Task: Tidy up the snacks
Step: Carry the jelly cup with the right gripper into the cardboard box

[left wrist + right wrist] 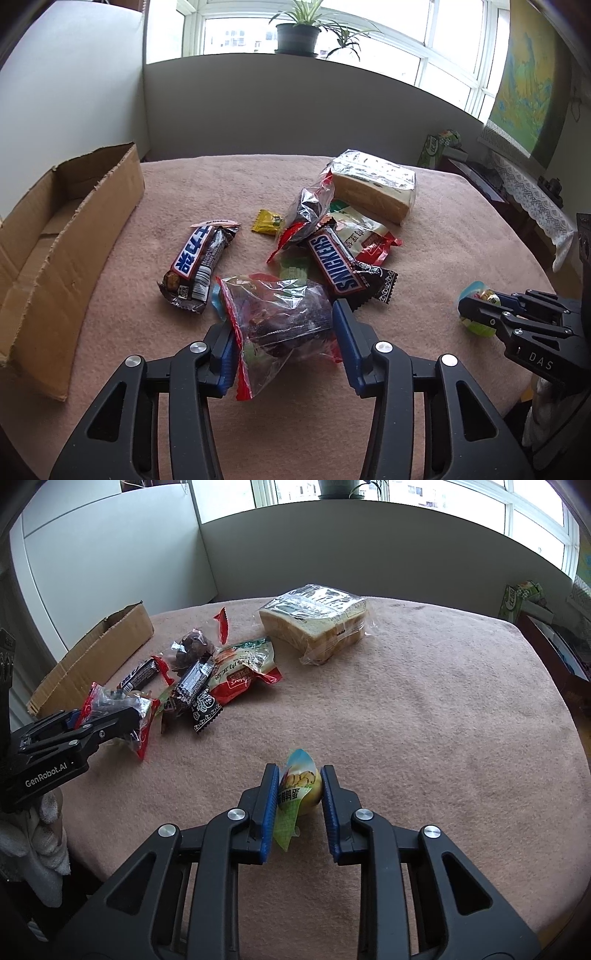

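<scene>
My left gripper (284, 328) is closed around a clear bag of dark snacks with red edges (280, 314), both blue pads touching it on the pink cloth. Beyond it lie a Snickers bar (336, 266), a second chocolate bar (199, 258), a yellow candy (266, 221), another clear bag (306, 210), a red-green packet (365, 232) and wrapped bread (373, 184). My right gripper (300, 786) is shut on a small green-and-yellow egg packet (297, 786). The open cardboard box (55, 236) stands at the left.
The table (424, 738) has a pink cloth and rounded edges. A side cabinet with a lace cover (524, 192) and a green carton (439, 144) stand to the right. A grey wall and window sill with a potted plant (297, 33) lie behind.
</scene>
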